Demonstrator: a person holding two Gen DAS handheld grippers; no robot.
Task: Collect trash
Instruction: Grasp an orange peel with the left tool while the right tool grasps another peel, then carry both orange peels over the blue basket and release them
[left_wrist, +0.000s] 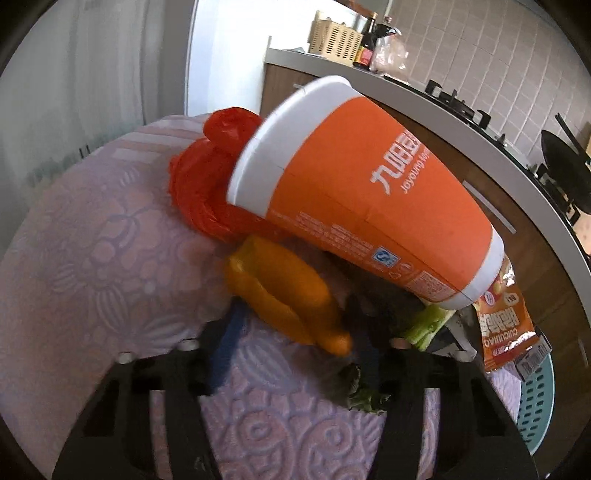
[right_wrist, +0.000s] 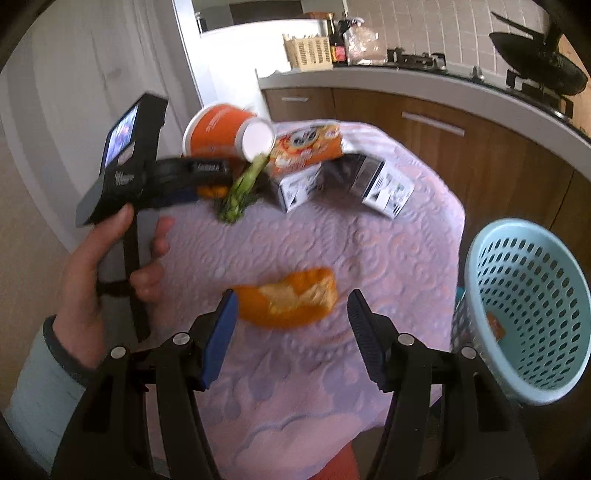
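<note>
Seen from the left wrist, my left gripper (left_wrist: 299, 343) is shut on a piece of orange peel (left_wrist: 284, 295) lying on the pink tablecloth (left_wrist: 92, 258). In the right wrist view the same gripper (right_wrist: 207, 181) is held in a hand (right_wrist: 103, 266), with orange showing between its fingers. My right gripper (right_wrist: 291, 295) stands open over a second orange peel (right_wrist: 295, 306), which lies between its blue pads; the right pad is clear of it. A light blue perforated basket (right_wrist: 528, 306) stands just off the table's right edge, with an orange scrap (right_wrist: 495, 325) inside.
An orange paper cup (left_wrist: 362, 199) lies on its side against a red plastic bag (left_wrist: 207, 177). A green vegetable stalk (right_wrist: 243, 184), a snack wrapper (right_wrist: 303, 147) and two small boxes (right_wrist: 384, 184) crowd the table's far end. Beyond runs the kitchen counter (right_wrist: 406, 81).
</note>
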